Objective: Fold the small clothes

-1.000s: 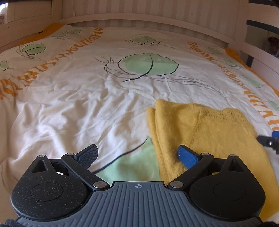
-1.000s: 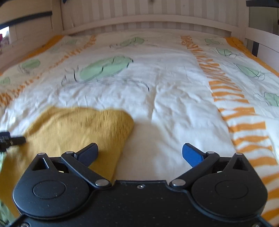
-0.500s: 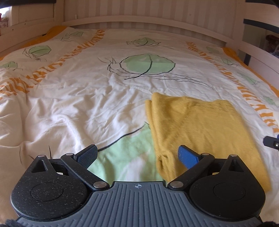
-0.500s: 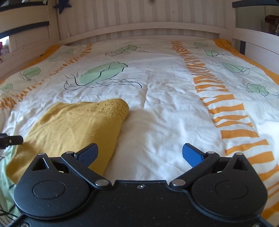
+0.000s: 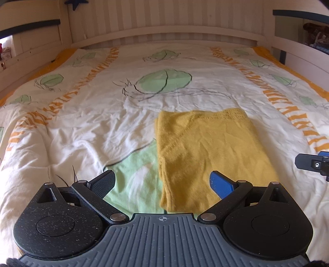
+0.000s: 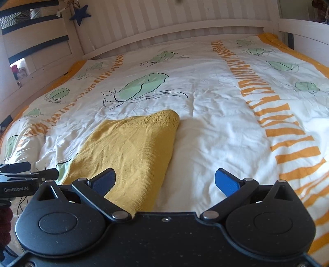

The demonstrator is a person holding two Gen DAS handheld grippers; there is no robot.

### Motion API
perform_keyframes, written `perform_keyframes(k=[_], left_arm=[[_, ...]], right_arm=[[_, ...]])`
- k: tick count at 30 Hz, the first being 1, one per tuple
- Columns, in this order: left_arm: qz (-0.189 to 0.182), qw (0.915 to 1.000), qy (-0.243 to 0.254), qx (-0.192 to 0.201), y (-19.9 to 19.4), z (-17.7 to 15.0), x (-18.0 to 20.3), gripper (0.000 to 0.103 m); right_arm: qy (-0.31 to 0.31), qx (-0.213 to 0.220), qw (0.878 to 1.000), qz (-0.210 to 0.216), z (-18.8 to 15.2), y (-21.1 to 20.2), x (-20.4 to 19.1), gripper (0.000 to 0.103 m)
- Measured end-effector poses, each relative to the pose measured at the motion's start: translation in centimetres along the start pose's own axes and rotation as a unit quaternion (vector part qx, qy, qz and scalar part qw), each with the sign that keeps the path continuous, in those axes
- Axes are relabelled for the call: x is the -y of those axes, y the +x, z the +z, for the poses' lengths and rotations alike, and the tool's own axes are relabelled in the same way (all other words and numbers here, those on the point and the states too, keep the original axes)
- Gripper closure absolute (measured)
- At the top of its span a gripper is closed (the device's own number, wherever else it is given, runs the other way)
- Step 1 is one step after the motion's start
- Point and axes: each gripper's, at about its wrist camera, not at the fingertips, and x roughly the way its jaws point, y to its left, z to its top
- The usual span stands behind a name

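Note:
A mustard-yellow knitted garment [image 5: 209,147] lies folded into a flat rectangle on the bed, its lace-patterned edge at the far end. In the right wrist view the same garment [image 6: 133,152] lies left of centre. My left gripper [image 5: 162,182] hangs open above the garment's near left edge and holds nothing. My right gripper [image 6: 165,180] is open too, over the garment's near right edge, empty. Each gripper shows at the edge of the other's view: the right gripper [image 5: 312,163] and the left gripper [image 6: 24,176].
The duvet [image 5: 82,131] is white with green leaf prints and orange stripes, and wrinkled. A white wooden bed frame [image 5: 164,35] runs along the head and both sides. A blue star [image 6: 80,14] hangs on the left rail.
Both grippers have pulled back and risen away from the garment, which now lies farther off and in full view. Both stay open and empty.

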Motion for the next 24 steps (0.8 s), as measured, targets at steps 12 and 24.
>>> perform_keyframes(k=[12, 24], left_arm=[[0.001, 0.9966, -0.034, -0.075, 1.1, -1.3, -0.8, 0.004], [0.011, 0.9945, -0.04, -0.096, 1.4, -1.9, -1.2, 0.004]], right_arm=[[0.013, -0.046, 0.998, -0.042, -1.2, -0.6, -0.7, 0.001], [-0.007, -0.057, 0.998, -0.037, -1.3, 0.0, -2.0, 0.001]])
